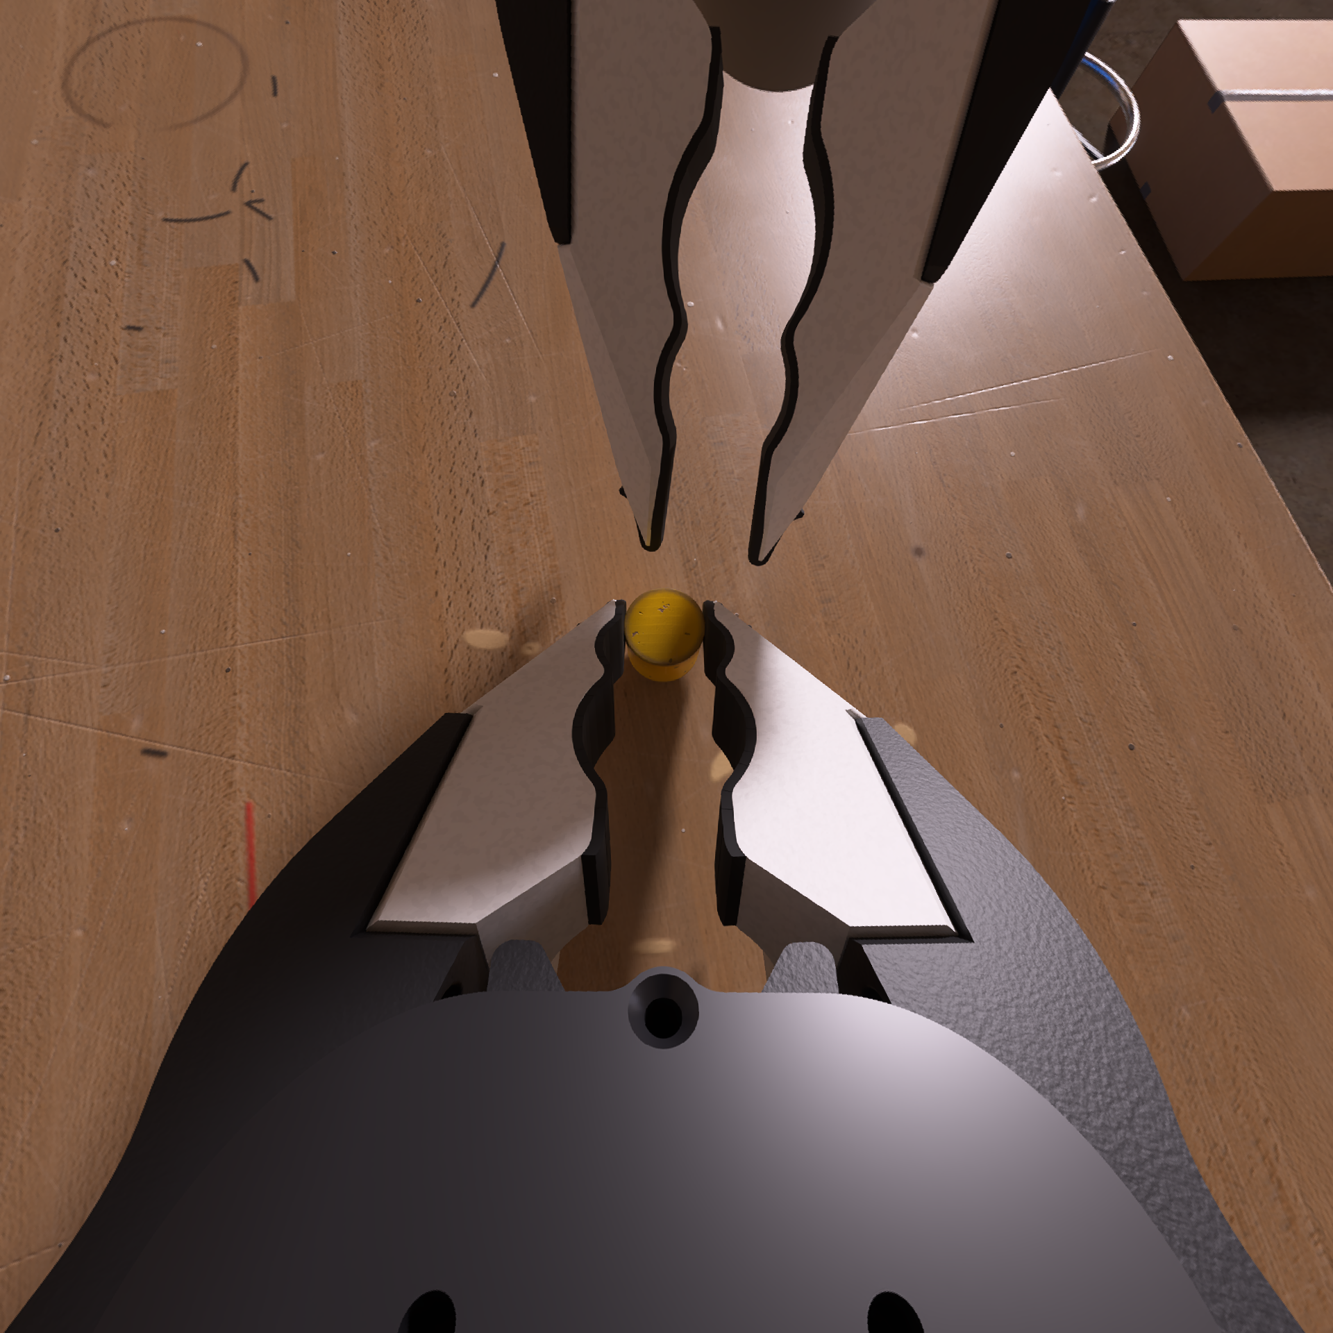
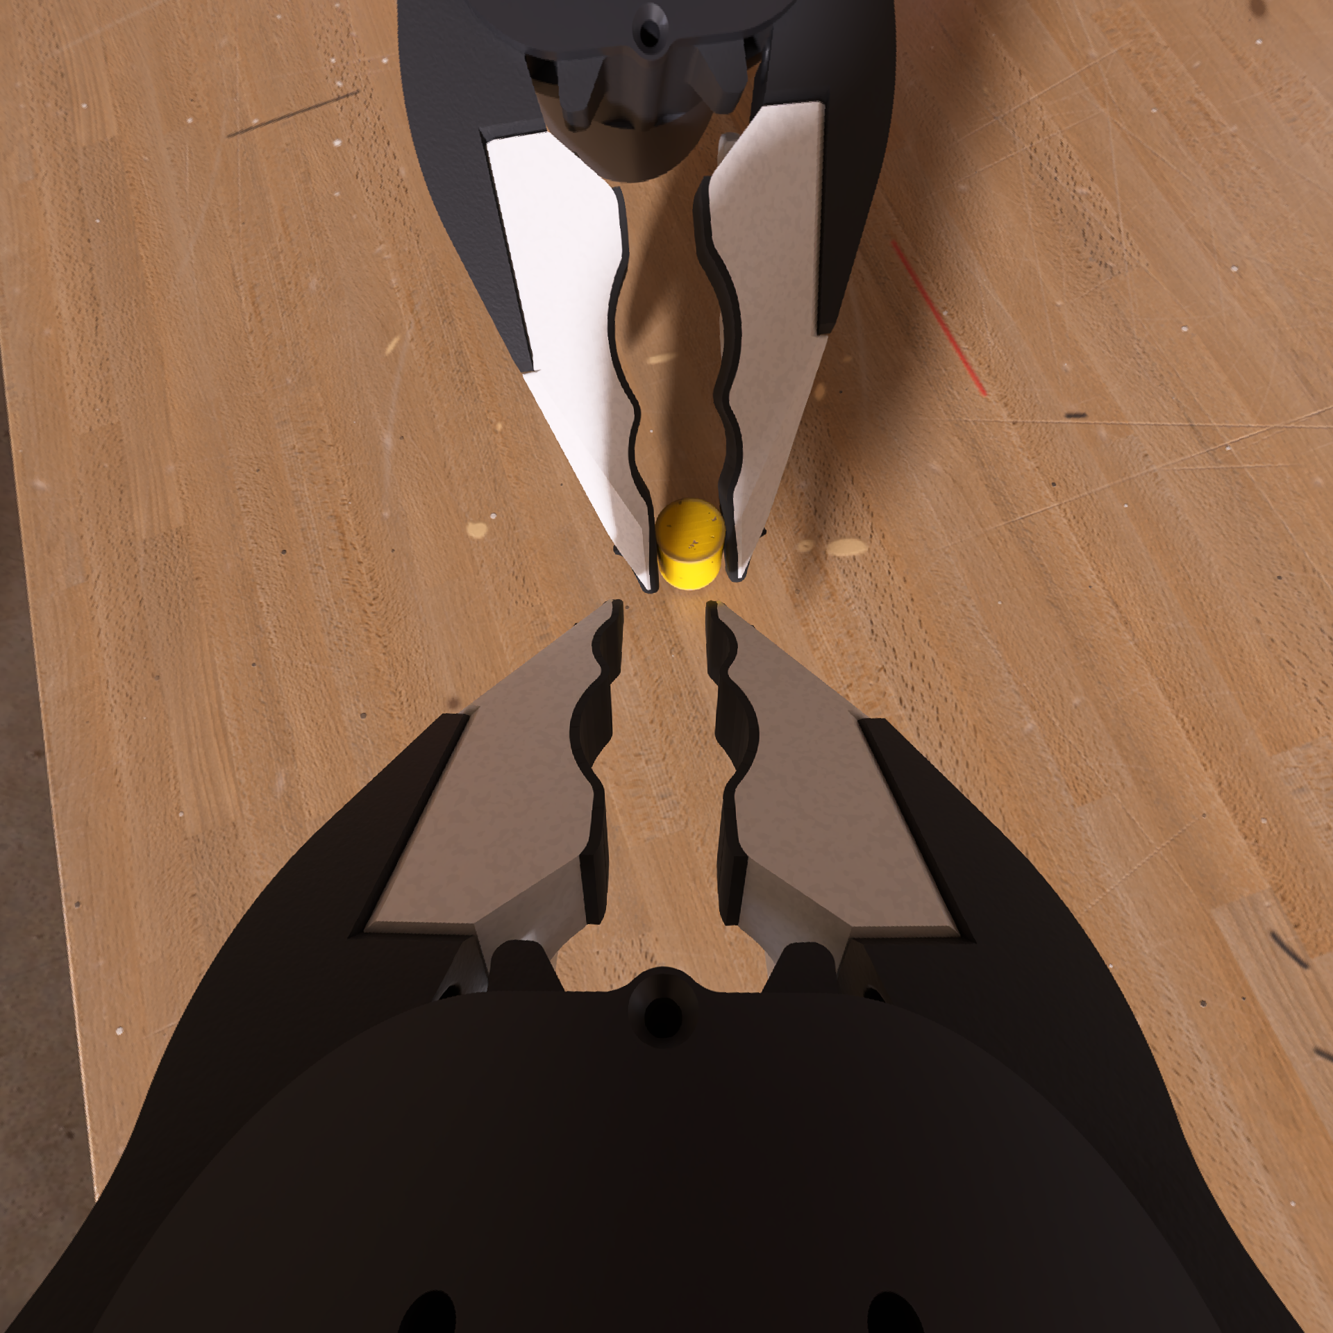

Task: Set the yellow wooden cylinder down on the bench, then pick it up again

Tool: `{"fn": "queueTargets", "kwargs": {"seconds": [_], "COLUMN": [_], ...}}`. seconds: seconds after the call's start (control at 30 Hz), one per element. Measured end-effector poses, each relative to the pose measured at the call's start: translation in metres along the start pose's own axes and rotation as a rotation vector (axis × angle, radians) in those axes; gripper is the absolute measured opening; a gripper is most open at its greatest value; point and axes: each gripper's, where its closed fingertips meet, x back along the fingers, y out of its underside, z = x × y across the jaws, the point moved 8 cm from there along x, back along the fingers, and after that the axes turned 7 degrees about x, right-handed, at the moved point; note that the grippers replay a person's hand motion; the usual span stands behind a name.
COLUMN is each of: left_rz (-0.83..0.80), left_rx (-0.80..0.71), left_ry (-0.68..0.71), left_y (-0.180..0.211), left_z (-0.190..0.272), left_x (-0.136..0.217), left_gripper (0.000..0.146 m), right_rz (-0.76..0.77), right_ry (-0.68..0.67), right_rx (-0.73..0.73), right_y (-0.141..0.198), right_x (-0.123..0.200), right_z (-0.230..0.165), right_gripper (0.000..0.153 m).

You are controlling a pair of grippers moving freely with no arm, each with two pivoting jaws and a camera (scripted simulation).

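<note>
Left gripper [image 1: 663, 613] closed on the yellow wooden cylinder [image 1: 663, 627] at the fingertips, upright, base at or just above the bench [image 1: 288, 505]. Right gripper [image 2: 663, 613] parted, holding nothing, tips near the cylinder at 6 o'clock in its own view. To set down well: lower straight, keep upright, part only once seated, re-close at the same height. Contact under the base hidden; cardboard box [image 1: 1255, 144] at 2 o'clock cropped.

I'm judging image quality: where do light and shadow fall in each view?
Left wrist view: the yellow cylinder sits dim in shadow between the left gripper tips, with glare on the bench. Right wrist view: the cylinder is brightly lit; the right gripper body is nearly black.
</note>
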Motion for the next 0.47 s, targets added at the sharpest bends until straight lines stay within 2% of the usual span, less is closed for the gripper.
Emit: {"fn": "queueTargets", "kwargs": {"seconds": [0.23, 0.37, 0.47], "left_rz": [0.022, 0.031, 0.02], "left_rx": [0.008, 0.005, -0.002], "left_ry": [0.003, 0.005, 0.001], "left_y": [-0.002, -0.004, -0.005], "left_z": [-0.001, 0.0, 0.001], "left_x": [0.001, 0.0, -0.003], "left_gripper": [0.021, 0.021, 0.021], "right_rz": [-0.02, -0.103, -0.091], "right_ry": [0.036, 0.057, 0.04], "right_rx": [-0.018, 0.0, -0.022], "right_y": [0.006, 0.012, 0.011], "right_x": [0.008, 0.004, 0.001], "right_z": [0.006, 0.006, 0.005], "right_gripper": [0.022, 0.02, 0.015]}}
